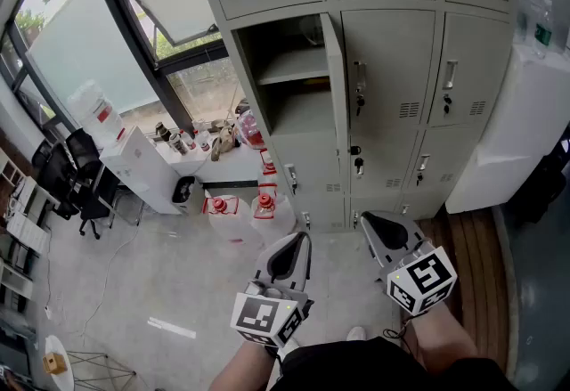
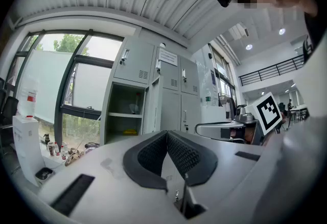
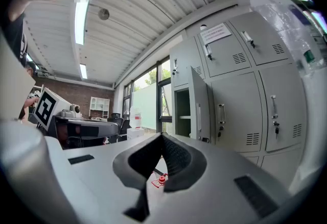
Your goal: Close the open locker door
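The grey locker bank fills the top of the head view. One locker (image 1: 285, 77) stands open, with a shelf inside and its door (image 1: 334, 69) swung out toward me, edge-on. Both grippers are held low and well short of it. My left gripper (image 1: 301, 240) is shut with nothing in it, below the open compartment. My right gripper (image 1: 367, 220) is also shut and empty, below the closed lockers to the right. The left gripper view shows its closed tips (image 2: 166, 132) with the open locker (image 2: 125, 110) far ahead. From the right gripper (image 3: 162, 135), the door (image 3: 200, 110) is seen ajar.
Two water jugs with red caps (image 1: 223, 207) (image 1: 264, 202) stand on the floor by the locker's foot. A white cabinet (image 1: 142, 171), small bottles (image 1: 178, 142) and office chairs (image 1: 76, 175) are at the left under the window. A tall white unit (image 1: 508, 131) stands at the right.
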A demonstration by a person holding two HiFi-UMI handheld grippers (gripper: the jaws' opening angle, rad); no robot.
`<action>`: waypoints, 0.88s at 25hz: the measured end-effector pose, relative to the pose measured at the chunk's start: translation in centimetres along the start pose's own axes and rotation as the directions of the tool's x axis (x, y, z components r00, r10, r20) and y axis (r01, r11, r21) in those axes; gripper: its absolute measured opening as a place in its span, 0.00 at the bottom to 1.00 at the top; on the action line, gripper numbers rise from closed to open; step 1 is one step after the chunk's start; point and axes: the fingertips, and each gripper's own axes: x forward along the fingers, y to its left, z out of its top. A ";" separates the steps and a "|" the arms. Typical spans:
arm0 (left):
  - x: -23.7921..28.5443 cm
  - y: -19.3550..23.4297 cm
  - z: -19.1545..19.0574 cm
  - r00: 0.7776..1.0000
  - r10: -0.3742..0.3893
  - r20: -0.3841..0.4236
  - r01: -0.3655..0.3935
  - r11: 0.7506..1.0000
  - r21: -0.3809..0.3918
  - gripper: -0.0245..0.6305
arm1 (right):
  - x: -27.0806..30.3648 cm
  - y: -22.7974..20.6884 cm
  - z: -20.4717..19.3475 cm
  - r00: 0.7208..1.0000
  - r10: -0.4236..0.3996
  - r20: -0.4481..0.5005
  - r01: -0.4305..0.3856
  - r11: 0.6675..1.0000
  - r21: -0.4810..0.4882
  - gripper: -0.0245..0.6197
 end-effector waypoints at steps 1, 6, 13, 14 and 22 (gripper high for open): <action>0.0 0.0 0.0 1.000 0.000 0.011 0.000 1.000 0.005 0.06 | 0.0 0.0 0.0 1.000 0.002 0.001 -0.002 1.000 0.000 0.12; 0.3 -0.4 0.1 0.999 -0.011 0.041 0.010 1.000 0.029 0.06 | -0.3 0.1 0.2 0.999 0.021 0.025 -0.021 1.000 0.002 0.12; 0.5 -1.1 -0.2 1.000 0.004 -0.014 -0.004 1.000 0.011 0.06 | -0.7 -0.5 0.1 1.000 0.018 0.020 -0.018 1.000 0.007 0.12; 0.5 -1.2 -0.1 1.000 0.008 -0.021 -0.008 1.000 0.009 0.06 | -0.7 -0.6 0.1 1.000 0.019 0.021 -0.019 1.000 0.007 0.12; 1.1 -1.9 0.0 0.999 0.008 -0.035 -0.008 1.000 0.011 0.06 | -1.1 -1.5 0.2 1.000 0.015 0.022 -0.015 1.000 0.012 0.12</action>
